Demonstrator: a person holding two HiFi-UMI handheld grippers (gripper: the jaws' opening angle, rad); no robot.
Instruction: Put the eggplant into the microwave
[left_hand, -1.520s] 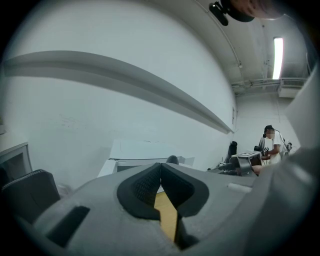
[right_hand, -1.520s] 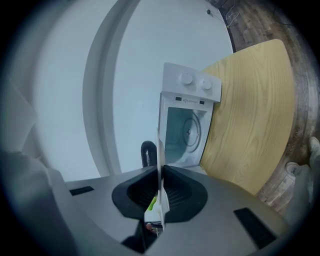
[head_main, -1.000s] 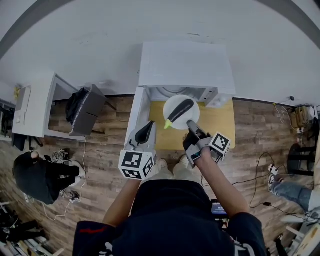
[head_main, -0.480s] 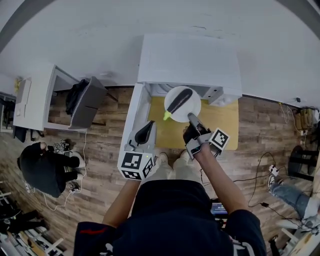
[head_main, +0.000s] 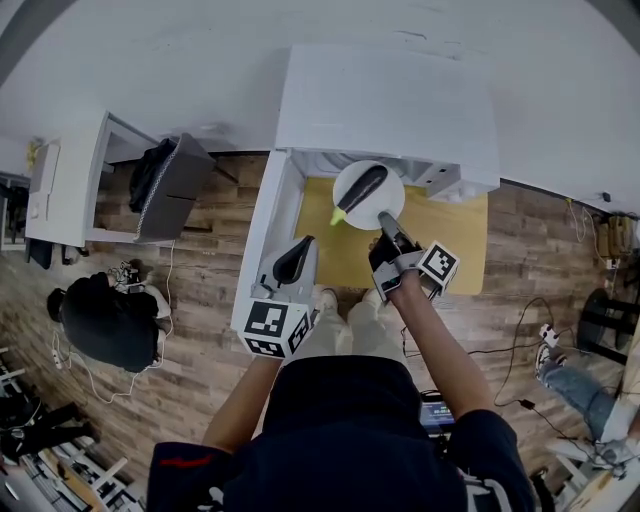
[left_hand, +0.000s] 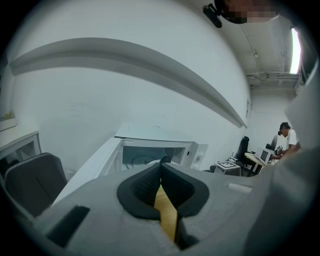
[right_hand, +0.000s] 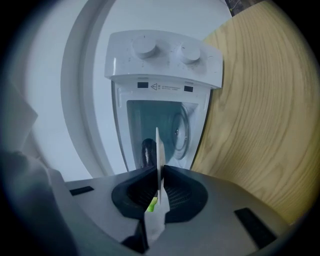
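Head view shows the eggplant (head_main: 362, 188) lying slantwise on a round white plate (head_main: 386, 203), its dark body toward the microwave (head_main: 385, 110) and its green stem end toward the person. The plate hangs at the mouth of the open microwave, above the wooden table (head_main: 452, 238); whether its far rim has crossed into the cavity cannot be told. The right gripper (head_main: 385, 222) pinches the plate's near rim. In the right gripper view the jaws are pressed onto the plate (right_hand: 158, 150), seen edge-on as a thin white line, with the eggplant (right_hand: 146, 152) dark to its left and the microwave's cavity and two round knobs beyond. The microwave door (head_main: 270, 215) stands swung out on the left side. The left gripper (head_main: 293, 262) hovers just beside that door, near the table's front edge; its own view shows the jaws closed together with nothing between them. Further left on the plank floor stand a grey chair (head_main: 165, 205) and a white desk (head_main: 70, 195), and a person in dark clothes (head_main: 110, 320) sits nearby.
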